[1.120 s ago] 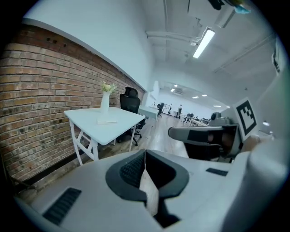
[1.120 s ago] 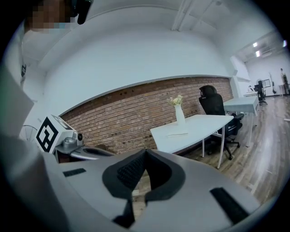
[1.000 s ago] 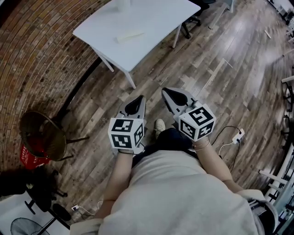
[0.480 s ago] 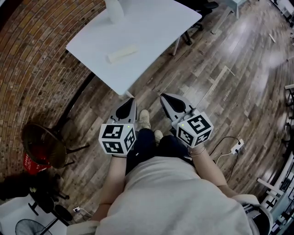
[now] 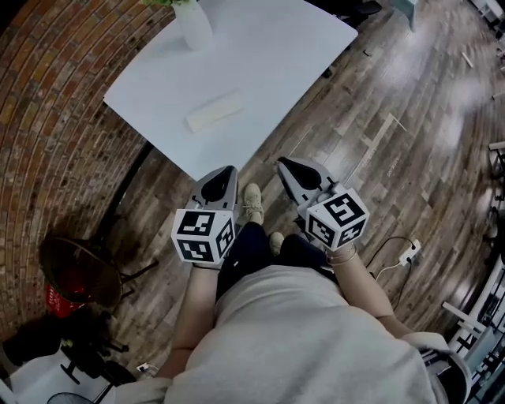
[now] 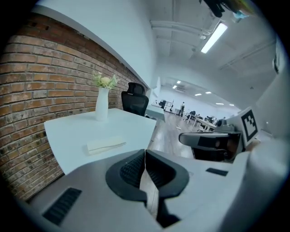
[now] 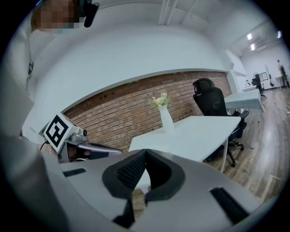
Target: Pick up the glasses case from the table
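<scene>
Head view shows white table (image 5: 272,75) beside brick wall (image 5: 55,126).

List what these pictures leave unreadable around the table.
Glasses case: too small in the head view and left gripper view to show a seam or clasp.
Vase: flowers mostly cropped by the head view's top edge.
Table: far side cut off there too.
Case unseen in the right gripper view, probably behind the right gripper.

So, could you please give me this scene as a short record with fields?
table: white, beside the brick wall
glasses case: pale, lying flat on the table, untouched
vase: white, holds flowers, beyond the case
left gripper: shut, empty, apart from the case
right gripper: shut, empty, apart from the case
</scene>
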Tool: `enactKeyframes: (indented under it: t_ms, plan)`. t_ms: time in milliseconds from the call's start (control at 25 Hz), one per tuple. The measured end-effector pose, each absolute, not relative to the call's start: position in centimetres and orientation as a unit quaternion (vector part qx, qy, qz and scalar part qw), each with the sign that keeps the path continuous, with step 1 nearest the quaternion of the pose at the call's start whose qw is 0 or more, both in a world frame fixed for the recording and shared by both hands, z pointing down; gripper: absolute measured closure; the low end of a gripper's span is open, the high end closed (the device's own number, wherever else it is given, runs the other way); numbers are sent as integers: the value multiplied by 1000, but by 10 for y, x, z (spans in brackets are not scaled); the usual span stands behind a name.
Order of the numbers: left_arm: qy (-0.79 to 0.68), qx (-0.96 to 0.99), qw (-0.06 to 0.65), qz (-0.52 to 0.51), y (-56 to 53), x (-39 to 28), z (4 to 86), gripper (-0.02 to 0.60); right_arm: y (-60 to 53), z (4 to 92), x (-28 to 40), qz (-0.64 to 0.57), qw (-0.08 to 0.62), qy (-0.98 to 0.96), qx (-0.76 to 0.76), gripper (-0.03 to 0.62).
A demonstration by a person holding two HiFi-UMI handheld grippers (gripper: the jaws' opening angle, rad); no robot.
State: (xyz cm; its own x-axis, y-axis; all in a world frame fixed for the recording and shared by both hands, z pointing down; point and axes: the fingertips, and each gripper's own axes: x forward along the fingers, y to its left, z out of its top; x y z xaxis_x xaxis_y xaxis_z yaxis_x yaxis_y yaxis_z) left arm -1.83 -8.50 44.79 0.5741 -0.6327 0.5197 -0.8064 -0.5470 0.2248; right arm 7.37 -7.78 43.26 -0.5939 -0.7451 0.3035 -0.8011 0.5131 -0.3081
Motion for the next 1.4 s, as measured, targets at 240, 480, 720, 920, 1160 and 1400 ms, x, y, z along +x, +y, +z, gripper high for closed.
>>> enactKeyframes:
  t_ms: [240,480,720,920,1160,1400]
  plan:
    - [-415,864,220,181,-172,-41,441,572,-161,422,58,200,71,-864,457,595]
    - [-390,875,211,191,-230,-49,447,571,-210,429,55,216,72,-848,478,595]
    - [-378,879,192,217,-258,-50,460,571,-234,433,55,223,75,-843,484,595]
    - [-366,875,196,248,-275,-51,476,571,-252,437,63,229,75,-839,487,595]
    - [-322,880,169,305,-281,-42,498,415,-267,449,65,243,76,-845,471,595]
    - [-255,872,89,408,-281,-48,530,311,-276,461,66,255,74,-848,459,595]
